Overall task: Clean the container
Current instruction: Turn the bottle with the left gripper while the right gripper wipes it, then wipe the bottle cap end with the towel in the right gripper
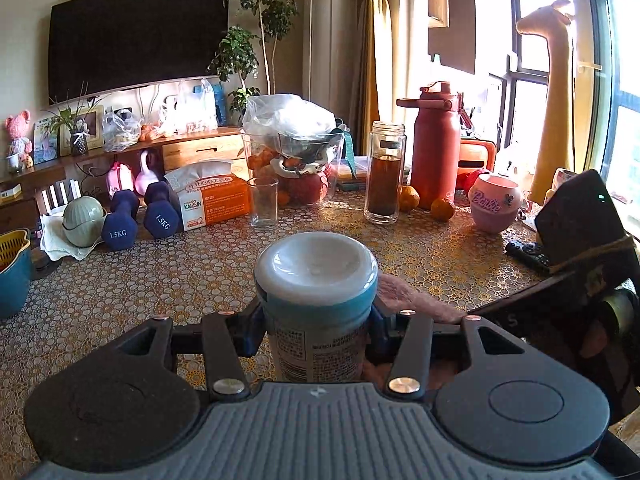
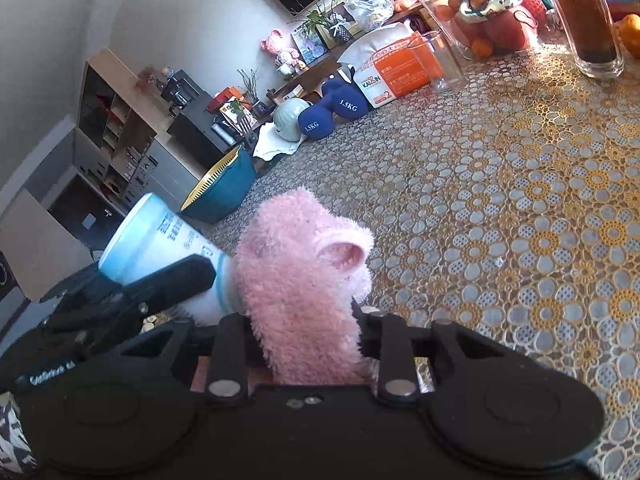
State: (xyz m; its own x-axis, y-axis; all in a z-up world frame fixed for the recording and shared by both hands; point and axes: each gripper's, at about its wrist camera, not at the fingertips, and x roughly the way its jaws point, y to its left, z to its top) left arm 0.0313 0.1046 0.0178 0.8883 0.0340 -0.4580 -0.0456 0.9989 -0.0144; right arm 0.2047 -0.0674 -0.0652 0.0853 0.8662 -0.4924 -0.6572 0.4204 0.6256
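White-lidded container [image 1: 316, 304] with printed label, pink fluffy cloth [image 2: 304, 280] touching its side

"1.5KG" on both dumbbells [image 1: 120, 220], "KAIXIN" on the tissue pack [image 1: 212, 200], "Barbie" on the pink cup [image 1: 494, 202].

Cloth [image 2: 304, 280] right of container [image 1: 316, 304], glass [image 1: 263, 202] behind.

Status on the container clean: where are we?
Done: left tongs are clamped on the lidded container; right tongs grip the pink fluffy cloth. In hand: the cloth is pressed against the container's side, so wiping looks underway. Left: remaining surfaces, then setting both down. How clean it is can't be judged.
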